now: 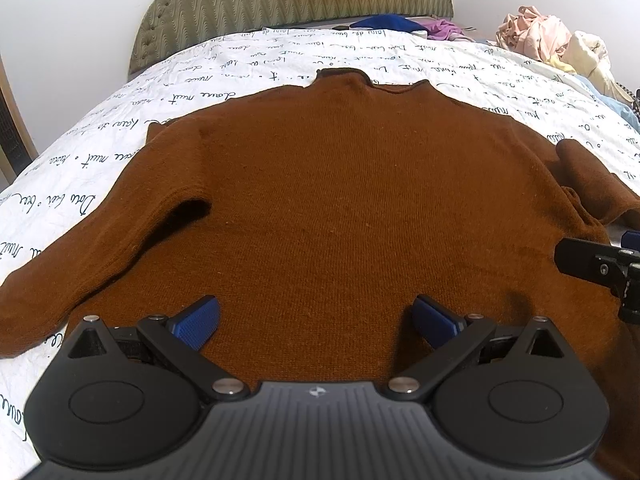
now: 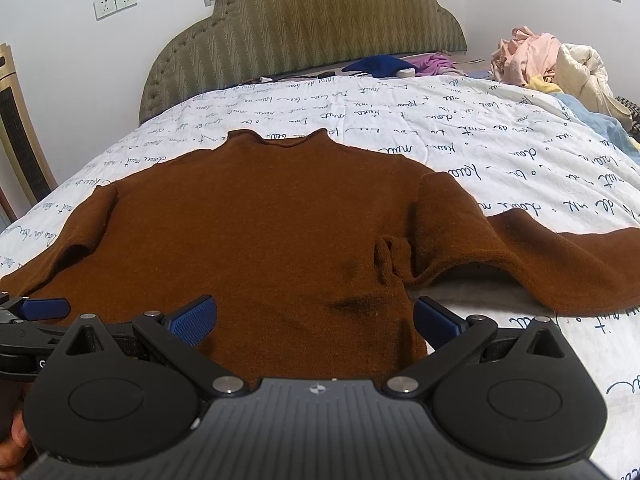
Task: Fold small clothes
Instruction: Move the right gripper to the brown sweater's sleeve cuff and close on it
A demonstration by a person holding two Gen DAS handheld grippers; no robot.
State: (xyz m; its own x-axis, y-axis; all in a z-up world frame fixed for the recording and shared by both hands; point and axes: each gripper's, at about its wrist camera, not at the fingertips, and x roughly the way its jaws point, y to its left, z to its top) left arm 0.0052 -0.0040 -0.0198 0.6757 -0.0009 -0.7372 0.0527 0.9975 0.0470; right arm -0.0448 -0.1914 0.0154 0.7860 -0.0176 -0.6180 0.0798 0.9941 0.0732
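A brown knitted sweater [image 1: 340,208] lies flat on the bed, collar toward the headboard and sleeves spread to both sides. In the right wrist view the same sweater [image 2: 260,232] has a small bunched fold near its right armpit. My left gripper [image 1: 316,320] hovers open over the sweater's lower hem, nothing between its blue pads. My right gripper [image 2: 316,320] is open too, over the hem's right corner. The right gripper's finger shows at the edge of the left wrist view [image 1: 592,264]; the left gripper's finger [image 2: 40,308] shows at the left of the right wrist view.
A white bedspread [image 1: 120,120] printed with black script covers the bed. An olive padded headboard [image 2: 312,20] stands at the back. A blue and purple garment [image 2: 384,66] lies by the headboard. A heap of pale clothes [image 2: 552,68] sits at the far right. A chair [image 2: 20,128] stands left.
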